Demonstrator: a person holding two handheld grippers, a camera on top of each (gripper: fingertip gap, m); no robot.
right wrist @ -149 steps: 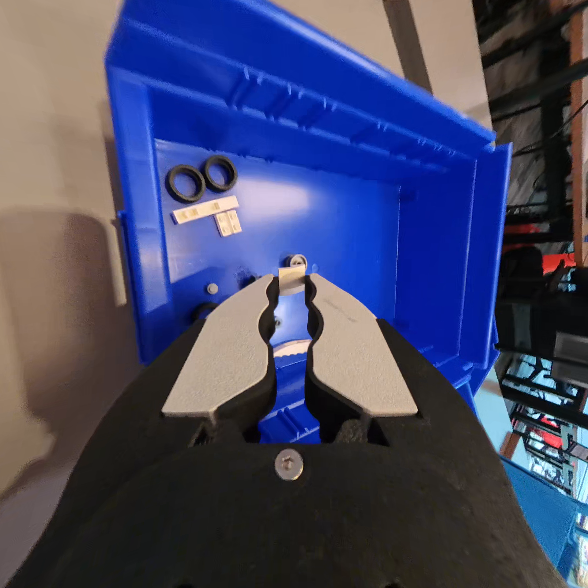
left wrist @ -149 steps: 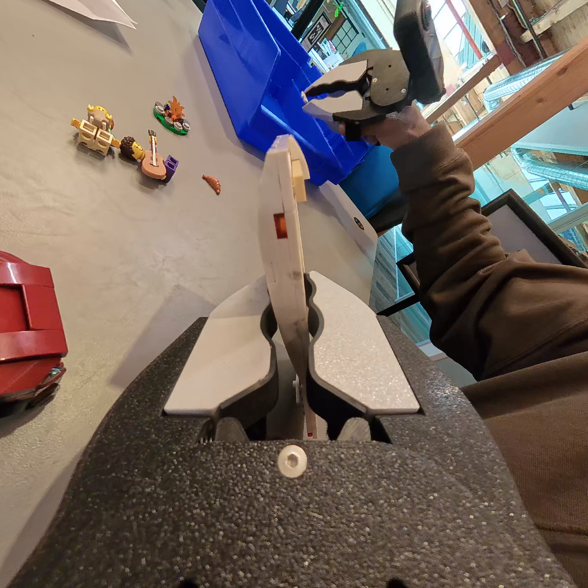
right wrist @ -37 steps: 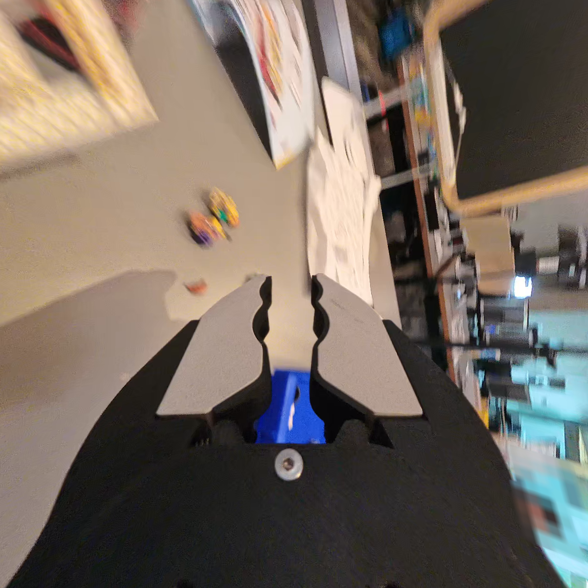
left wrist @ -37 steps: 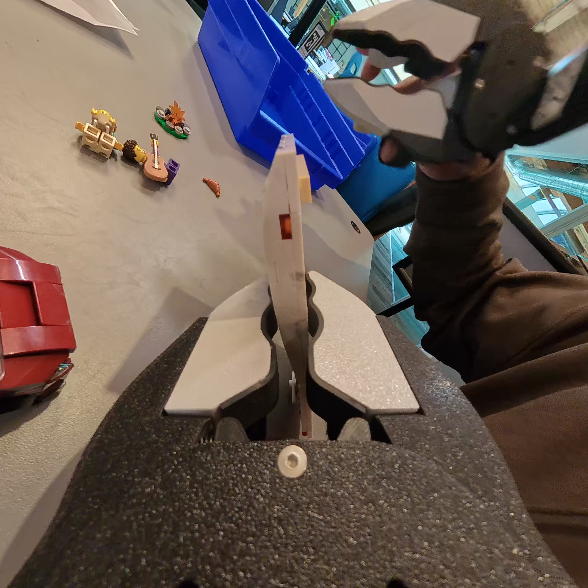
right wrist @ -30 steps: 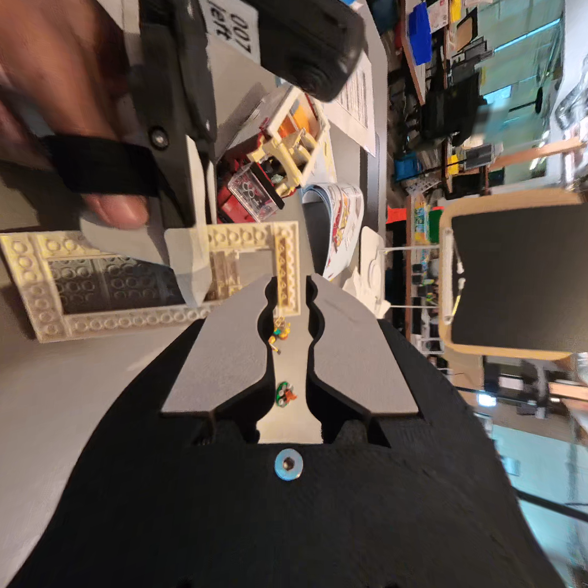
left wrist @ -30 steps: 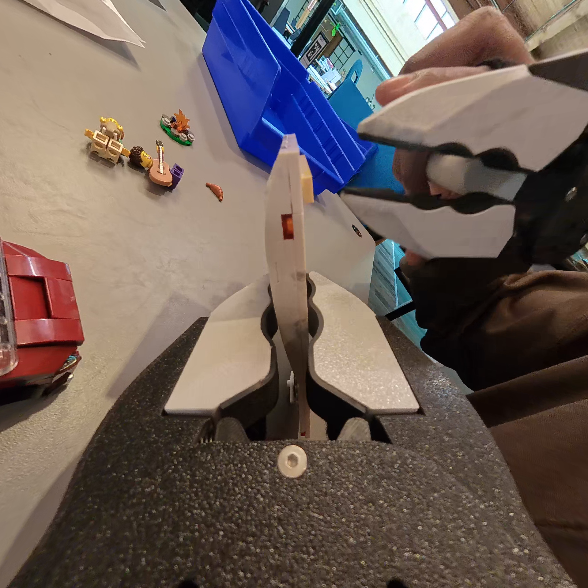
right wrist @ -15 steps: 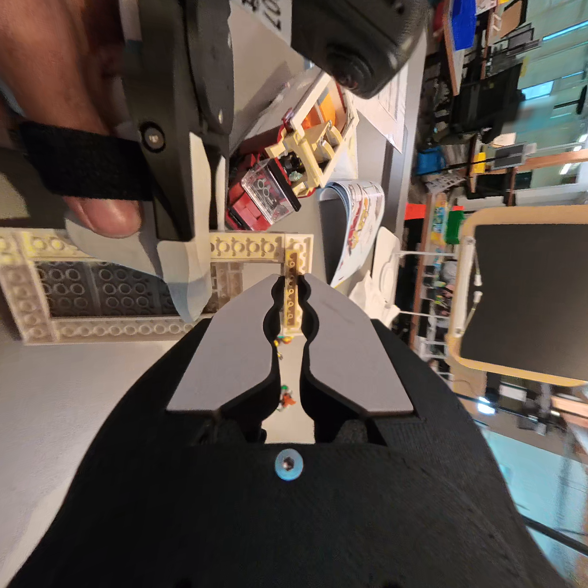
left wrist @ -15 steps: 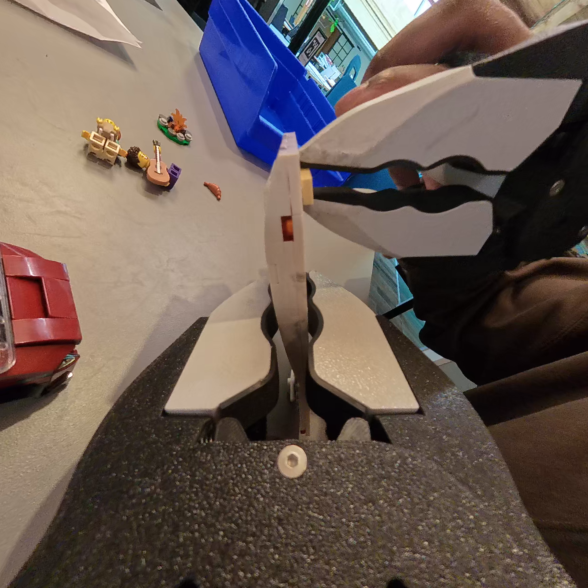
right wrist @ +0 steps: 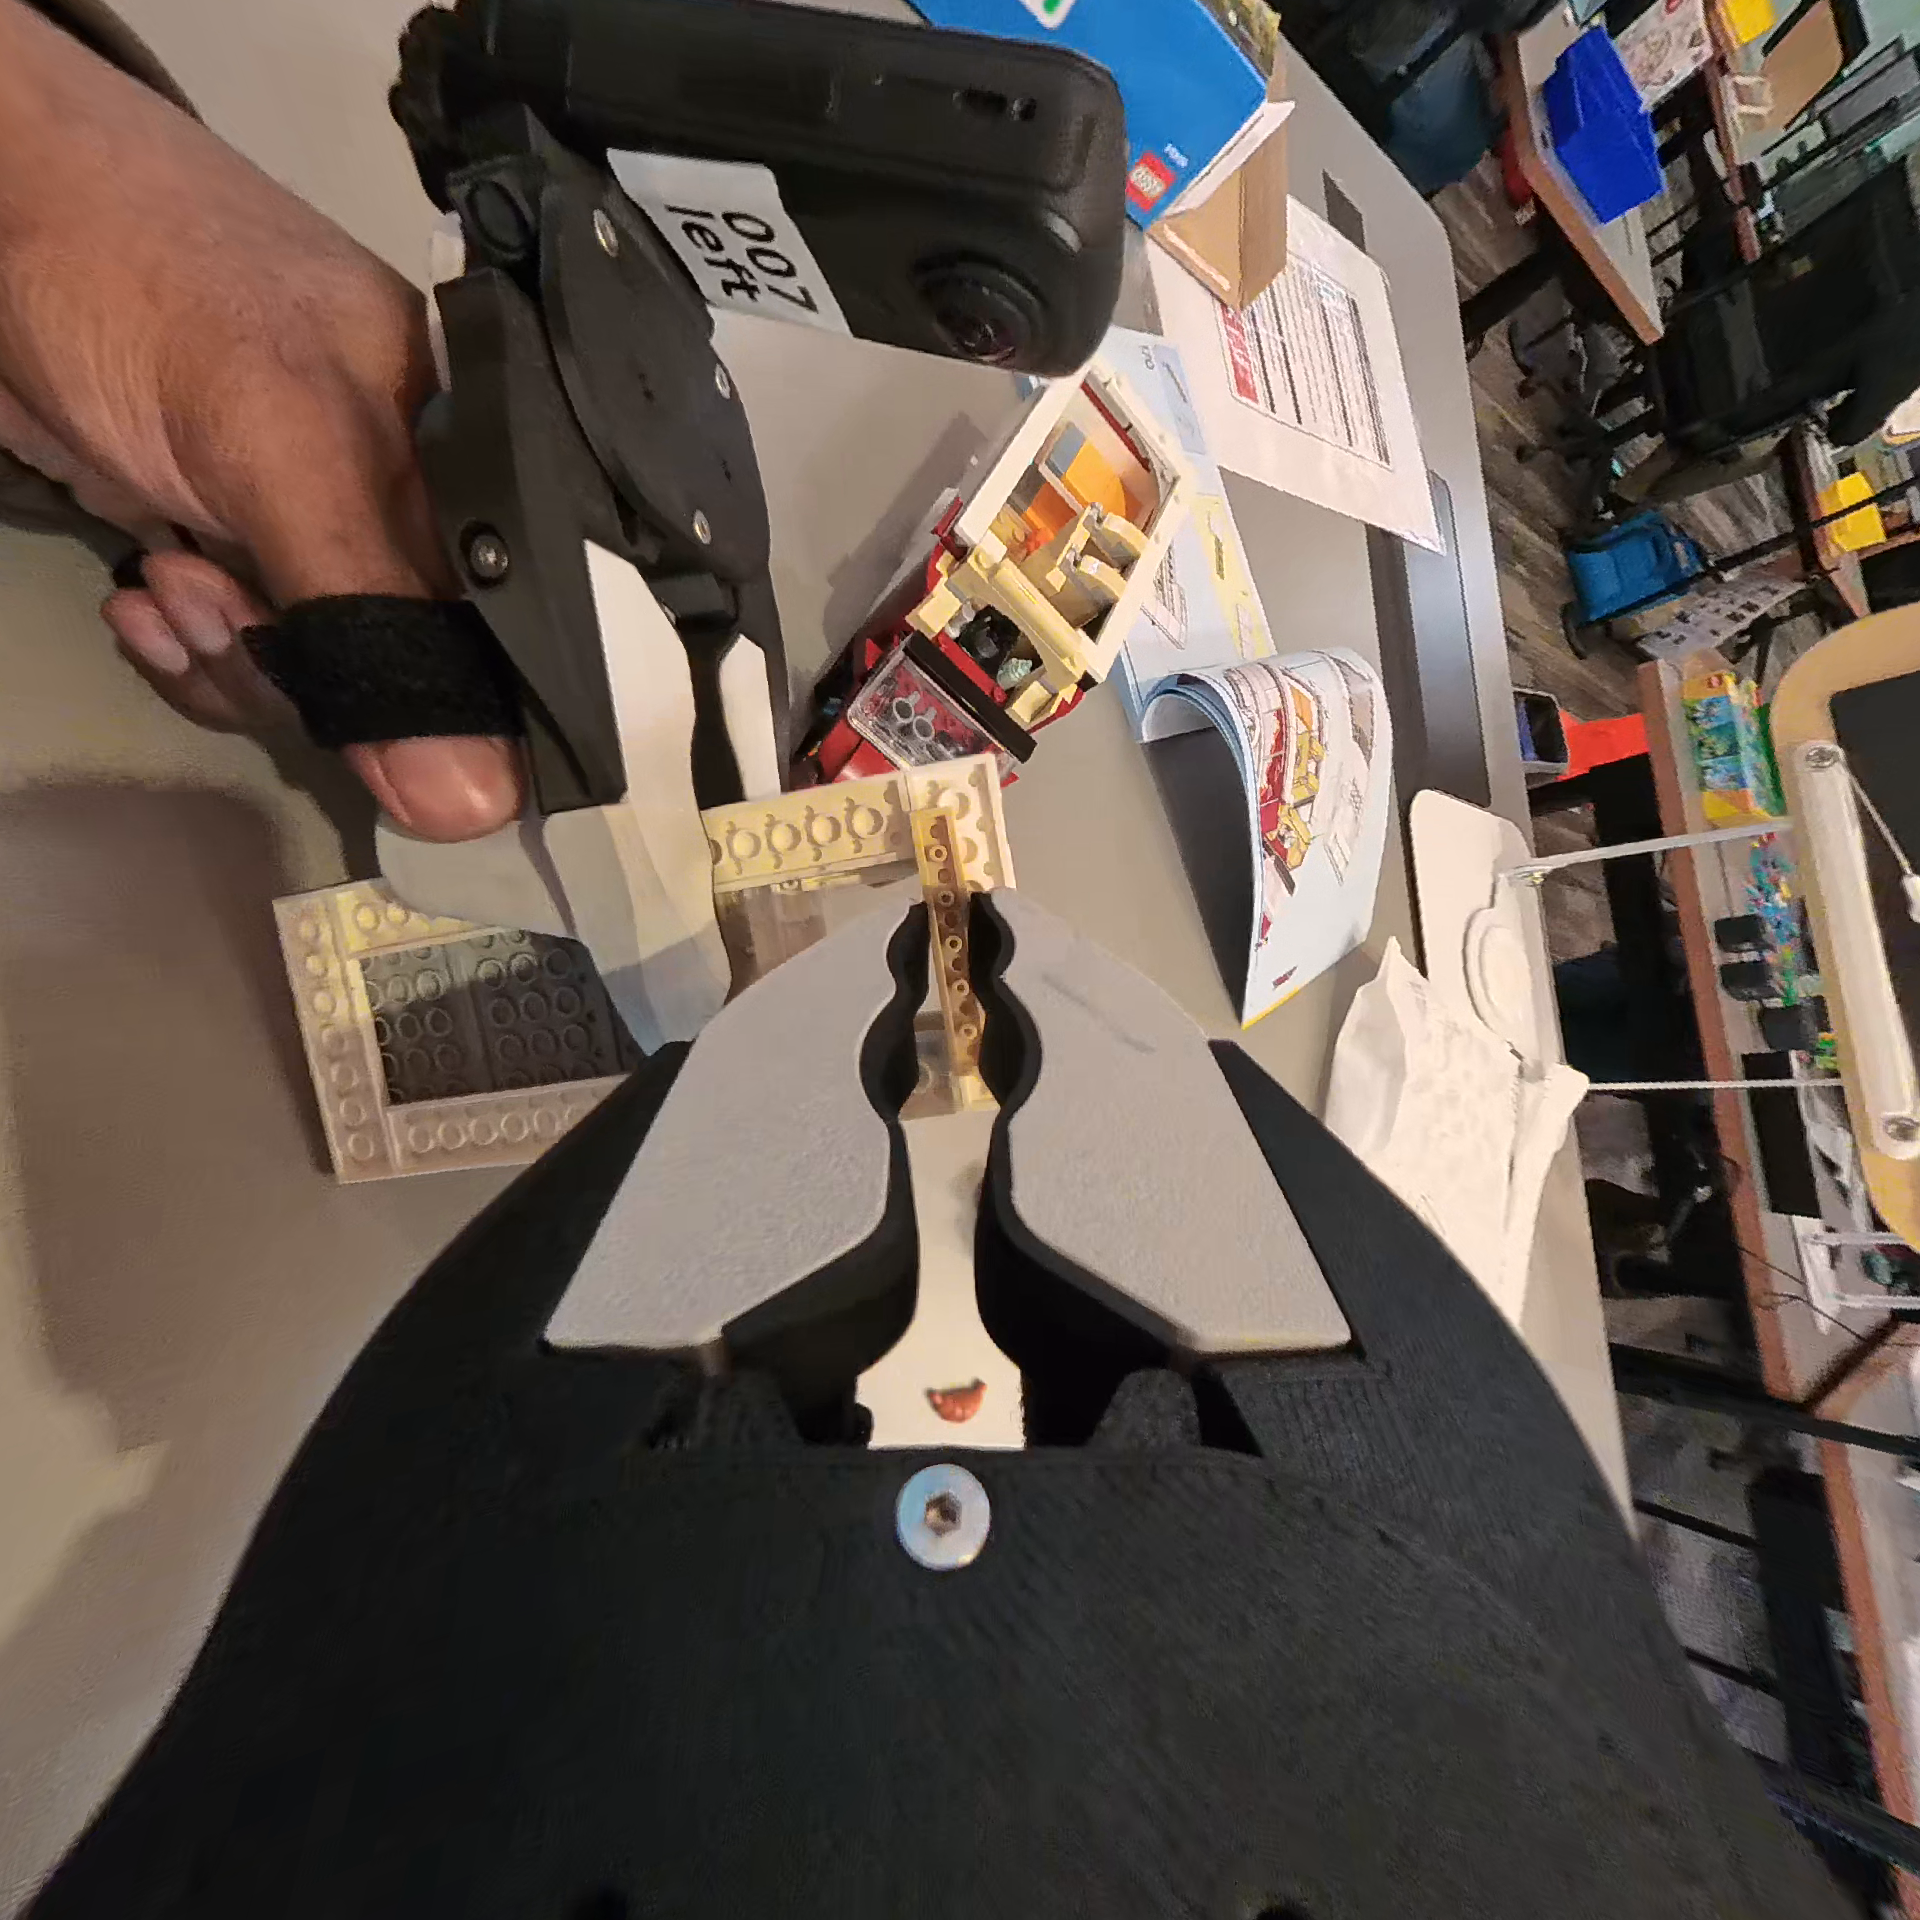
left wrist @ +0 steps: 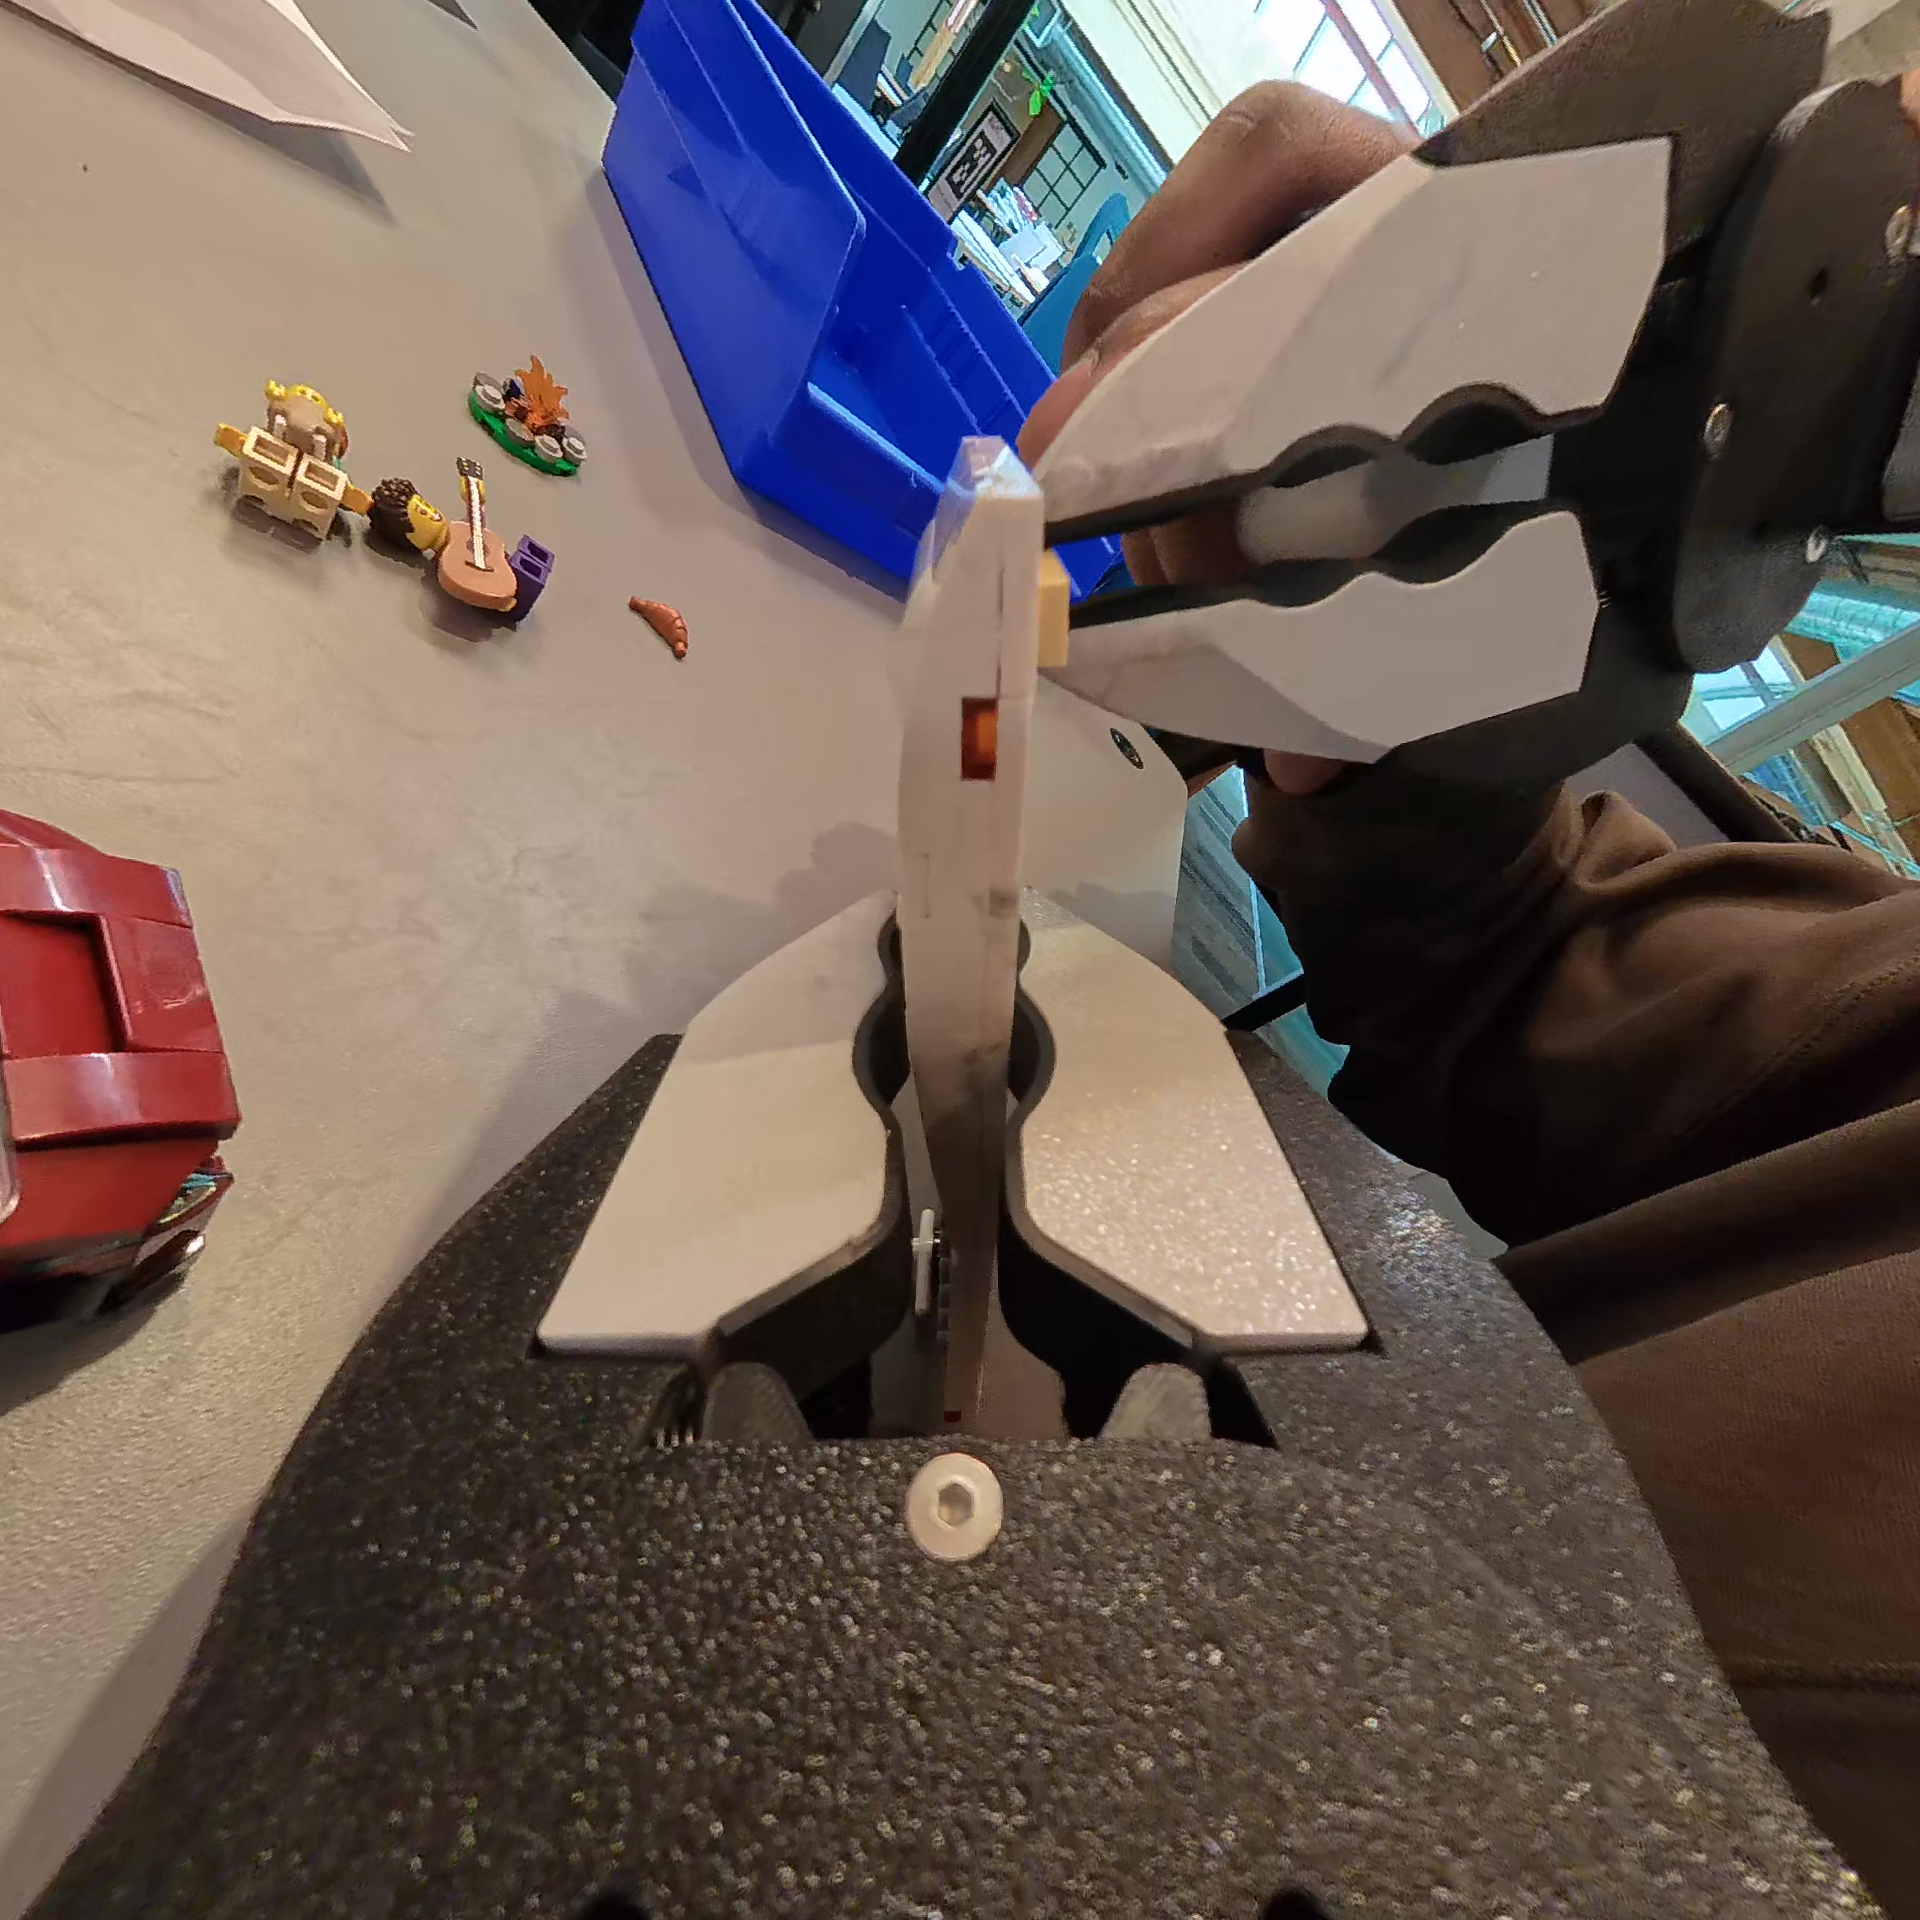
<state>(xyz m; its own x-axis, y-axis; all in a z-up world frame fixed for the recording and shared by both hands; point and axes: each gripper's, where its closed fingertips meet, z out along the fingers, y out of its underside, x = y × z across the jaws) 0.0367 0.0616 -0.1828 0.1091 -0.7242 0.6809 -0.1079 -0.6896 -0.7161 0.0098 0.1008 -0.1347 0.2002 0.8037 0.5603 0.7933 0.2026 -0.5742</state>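
- The left gripper (left wrist: 961, 935), low in the middle of its picture, is squeezed tight on a flat white toy-brick panel (left wrist: 966, 727) standing on edge.
- The right gripper (right wrist: 948, 925) pinches a thin tan studded brick strip (right wrist: 951, 935) on that panel's far end.
- A big blue plastic bin (left wrist: 790, 281) sits at the upper middle on the grey table (left wrist: 312, 779).

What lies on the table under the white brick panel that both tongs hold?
Below the white brick panel a small brown piece lies on the grey table; the tongs' bodies cover the rest.

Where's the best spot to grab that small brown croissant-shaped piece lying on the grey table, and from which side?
Grip the croissant piece across its thick middle, coming straight down from above. It lies flat and alone on the table; its curved, tapered tips would likely slip, and nothing stands close beside it.
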